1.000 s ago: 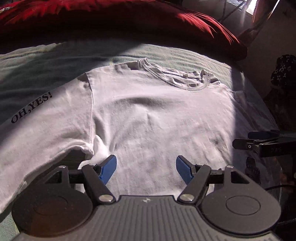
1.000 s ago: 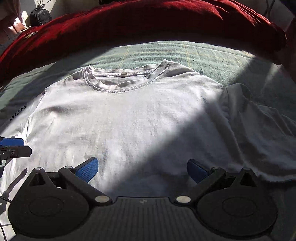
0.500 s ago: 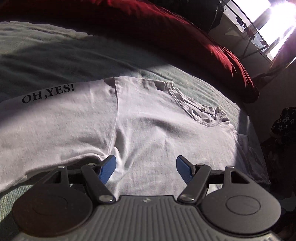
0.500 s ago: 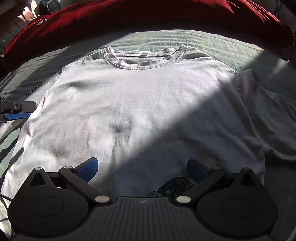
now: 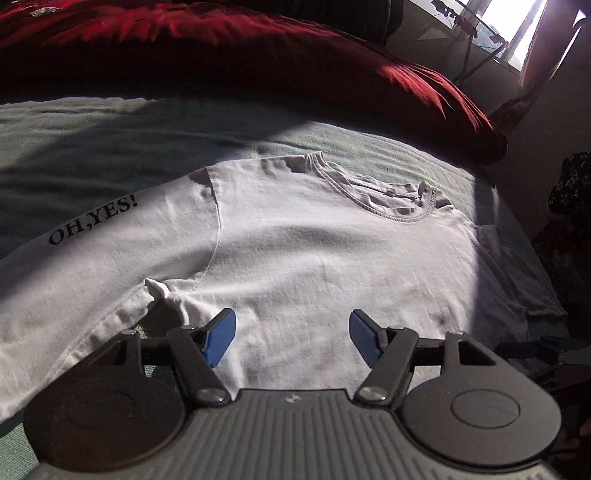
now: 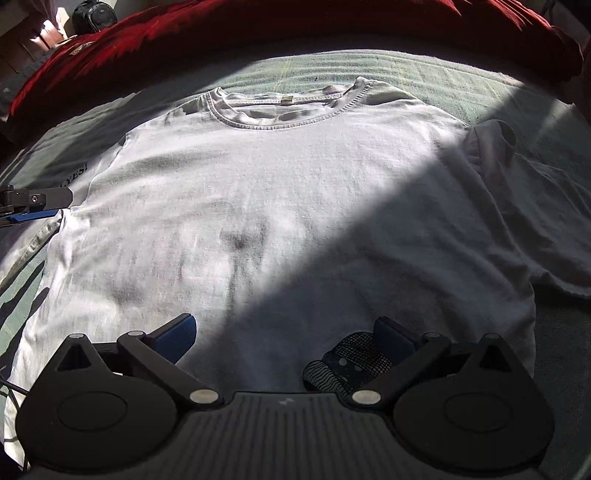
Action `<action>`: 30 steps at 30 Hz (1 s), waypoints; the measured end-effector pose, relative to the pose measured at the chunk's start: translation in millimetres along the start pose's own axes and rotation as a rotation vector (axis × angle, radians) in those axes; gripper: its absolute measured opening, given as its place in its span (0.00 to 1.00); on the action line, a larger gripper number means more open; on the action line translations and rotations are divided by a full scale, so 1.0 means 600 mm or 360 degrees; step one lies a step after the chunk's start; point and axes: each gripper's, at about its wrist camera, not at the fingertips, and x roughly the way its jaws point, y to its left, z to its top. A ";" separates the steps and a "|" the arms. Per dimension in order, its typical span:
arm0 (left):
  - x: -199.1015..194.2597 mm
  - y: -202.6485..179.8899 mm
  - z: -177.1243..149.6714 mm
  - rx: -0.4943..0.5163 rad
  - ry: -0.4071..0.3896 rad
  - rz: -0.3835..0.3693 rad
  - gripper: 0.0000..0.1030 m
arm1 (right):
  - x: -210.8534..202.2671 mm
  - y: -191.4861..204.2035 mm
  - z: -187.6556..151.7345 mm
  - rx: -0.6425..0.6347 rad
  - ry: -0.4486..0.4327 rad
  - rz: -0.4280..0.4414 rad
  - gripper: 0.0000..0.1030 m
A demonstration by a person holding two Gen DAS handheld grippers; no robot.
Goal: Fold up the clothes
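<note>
Left wrist: hand-held gripper (image 5: 291, 341) closing, gripping nothing.

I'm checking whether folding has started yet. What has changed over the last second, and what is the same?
Only the views shifted: the left hand-held gripper swung toward the printed sleeve, and the right hand-held gripper drew back toward the hem, where a dark mesh item now shows. The left jaws are closing slightly, gripping nothing. Nothing was taken or released. The white T-shirt lies flat on the green bedcover as before.

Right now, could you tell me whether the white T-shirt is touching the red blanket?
Apart. The right wrist view shows green bedcover between the white T-shirt and the red blanket.
</note>
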 end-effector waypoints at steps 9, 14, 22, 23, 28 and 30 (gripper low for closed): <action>-0.048 0.035 -0.045 -0.0169 0.0058 0.0019 0.65 | 0.021 0.022 -0.017 -0.0232 0.0035 -0.0100 1.00; -0.018 0.042 -0.018 -0.0167 -0.0041 -0.0005 0.65 | 0.026 0.030 -0.017 -0.0223 0.0027 -0.0155 1.00; -0.040 0.028 -0.073 -0.0096 0.0140 -0.0030 0.69 | 0.027 0.033 -0.016 -0.0234 0.0047 -0.0176 1.00; -0.053 0.035 -0.065 -0.0091 0.0092 -0.0022 0.69 | 0.028 0.034 -0.016 -0.0236 0.0043 -0.0180 1.00; -0.069 0.095 0.009 -0.0151 -0.0193 0.0133 0.69 | 0.028 0.040 -0.019 -0.0234 0.0026 -0.0211 1.00; -0.053 0.117 0.022 -0.0205 -0.0186 0.0146 0.69 | 0.029 0.041 -0.018 -0.0233 0.0030 -0.0220 1.00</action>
